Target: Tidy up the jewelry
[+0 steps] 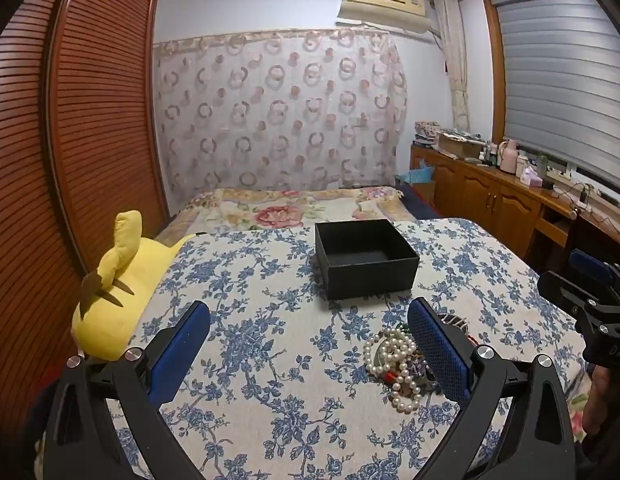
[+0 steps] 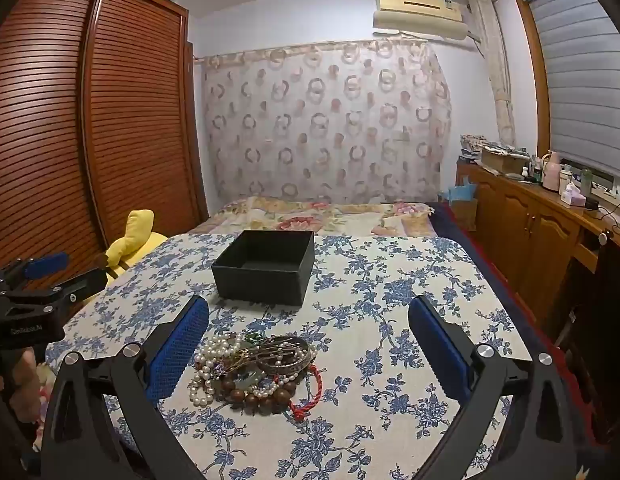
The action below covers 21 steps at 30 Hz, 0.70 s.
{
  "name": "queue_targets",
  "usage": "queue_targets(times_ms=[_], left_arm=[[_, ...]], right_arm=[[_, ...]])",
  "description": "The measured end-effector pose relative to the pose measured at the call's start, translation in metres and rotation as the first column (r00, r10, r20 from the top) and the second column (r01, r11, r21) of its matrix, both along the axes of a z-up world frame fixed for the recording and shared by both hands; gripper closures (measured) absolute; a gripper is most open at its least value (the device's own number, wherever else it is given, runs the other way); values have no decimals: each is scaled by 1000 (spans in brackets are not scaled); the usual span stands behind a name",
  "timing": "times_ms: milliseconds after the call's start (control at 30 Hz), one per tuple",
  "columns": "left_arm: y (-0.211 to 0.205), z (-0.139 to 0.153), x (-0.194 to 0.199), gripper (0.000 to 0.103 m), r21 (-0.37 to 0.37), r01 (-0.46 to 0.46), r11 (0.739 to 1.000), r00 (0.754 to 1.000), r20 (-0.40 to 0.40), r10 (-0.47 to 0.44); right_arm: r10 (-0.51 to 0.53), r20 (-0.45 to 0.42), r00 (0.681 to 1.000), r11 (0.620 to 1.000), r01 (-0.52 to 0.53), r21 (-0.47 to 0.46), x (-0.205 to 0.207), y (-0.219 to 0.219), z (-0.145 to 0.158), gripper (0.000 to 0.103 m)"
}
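While both tools hang above the cloth with nothing picked up, the trouble I see coming sits in the jewelry heap [image 2: 255, 372] itself; the strands lie knotted over one another, so a pinch on one pearl string will likely drag its neighbours along, and something could slip off halfway to the black box [image 2: 265, 266] and land on the cloth or roll off the desk [image 2: 410, 280]; the left hand-held gripper [image 1: 310, 344] stands wide open and empty, its right finger just beside the heap, and the right hand-held gripper [image 2: 310, 344] is equally spread and empty, its left finger right next to the pearls; smooth round beads between flat pads may squirt out if the squeeze is off-centre.

As for the stuff itself: the pearl strands [image 1: 394, 364] are glossy, small and spherical; the wooden bead bracelet [image 2: 257, 396] is dark brown with larger matte spheres; the red cord bracelet [image 2: 310, 392] is thin, braided and floppy; the metal bangles [image 2: 285, 354] are rigid hoops with a dull sheen; a greenish stone piece lies half buried, hard to make out; the box is square, open-topped, matte with a dark empty floor, well beyond the heap; the floral cloth is woven, soft, blue on cream; a yellow plush toy [image 1: 117, 292] slumps at the desk's left edge.
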<state>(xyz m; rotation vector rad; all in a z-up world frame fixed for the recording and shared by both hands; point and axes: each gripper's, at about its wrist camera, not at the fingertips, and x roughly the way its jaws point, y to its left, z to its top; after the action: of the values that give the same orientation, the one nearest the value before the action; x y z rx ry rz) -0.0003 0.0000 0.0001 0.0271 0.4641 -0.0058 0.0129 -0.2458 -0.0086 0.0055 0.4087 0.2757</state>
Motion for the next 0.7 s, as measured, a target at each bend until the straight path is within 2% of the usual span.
queue_targets(times_ms=[700], left_arm=[[0, 0, 0, 8, -5, 2, 1000, 1000, 3, -2]], right_arm=[[3, -4, 1000, 1000, -3, 2, 0, 7, -3, 2]])
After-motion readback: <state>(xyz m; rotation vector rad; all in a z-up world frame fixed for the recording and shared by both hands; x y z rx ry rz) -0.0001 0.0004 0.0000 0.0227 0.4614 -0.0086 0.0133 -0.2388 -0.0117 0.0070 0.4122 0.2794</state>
